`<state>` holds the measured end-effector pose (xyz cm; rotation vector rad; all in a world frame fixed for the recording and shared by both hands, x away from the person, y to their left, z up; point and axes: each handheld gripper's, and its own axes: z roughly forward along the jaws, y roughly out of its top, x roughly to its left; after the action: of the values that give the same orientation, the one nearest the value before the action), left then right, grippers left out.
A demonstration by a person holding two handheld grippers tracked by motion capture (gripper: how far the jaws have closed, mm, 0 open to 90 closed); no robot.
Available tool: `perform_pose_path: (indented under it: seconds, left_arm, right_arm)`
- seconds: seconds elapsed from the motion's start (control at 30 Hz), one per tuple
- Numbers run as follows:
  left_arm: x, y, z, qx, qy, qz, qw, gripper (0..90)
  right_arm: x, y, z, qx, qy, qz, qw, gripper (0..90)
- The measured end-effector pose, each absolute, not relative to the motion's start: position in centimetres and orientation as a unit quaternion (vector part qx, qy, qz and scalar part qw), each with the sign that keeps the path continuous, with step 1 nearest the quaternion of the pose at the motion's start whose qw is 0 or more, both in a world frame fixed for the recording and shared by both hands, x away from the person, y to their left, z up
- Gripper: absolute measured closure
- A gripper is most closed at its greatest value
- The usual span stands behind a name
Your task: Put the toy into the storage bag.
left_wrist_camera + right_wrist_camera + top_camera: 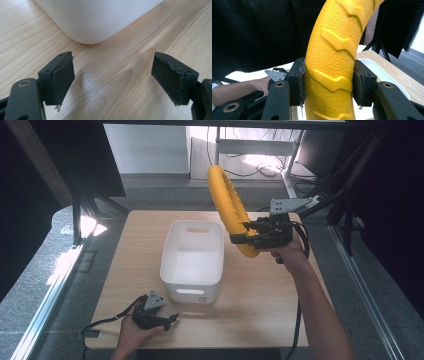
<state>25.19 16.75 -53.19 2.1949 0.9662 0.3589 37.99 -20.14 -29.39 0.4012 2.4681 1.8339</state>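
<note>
A yellow ring-shaped toy tyre (229, 204) with raised tread hangs in the air to the right of the white bin (192, 262). My right gripper (246, 236) is shut on its lower part. In the right gripper view both pads press the sides of the yellow tyre (332, 65). Low at the table's front left, my left gripper (171, 320) rests just ahead of the bin's near wall. Its jaws stand wide open with nothing between them, and the left gripper (113, 80) faces a rounded corner of the bin (97, 20).
The bin stands in the middle of a light wooden table (260, 305) and looks empty. Black frame posts (350, 200) stand at the back right, and cables lie on the floor behind the table.
</note>
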Motion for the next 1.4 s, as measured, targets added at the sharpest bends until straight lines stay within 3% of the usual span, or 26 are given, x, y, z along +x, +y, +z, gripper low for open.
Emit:
perform_pose_path:
  seconds: [1.4]
  left_arm:
    - [25.2,16.9,-53.1,0.848,0.371,0.143,0.349,18.6]
  right_arm:
    - [37.0,-15.3,-28.0,0.077,0.796,0.601,-0.009,51.5]
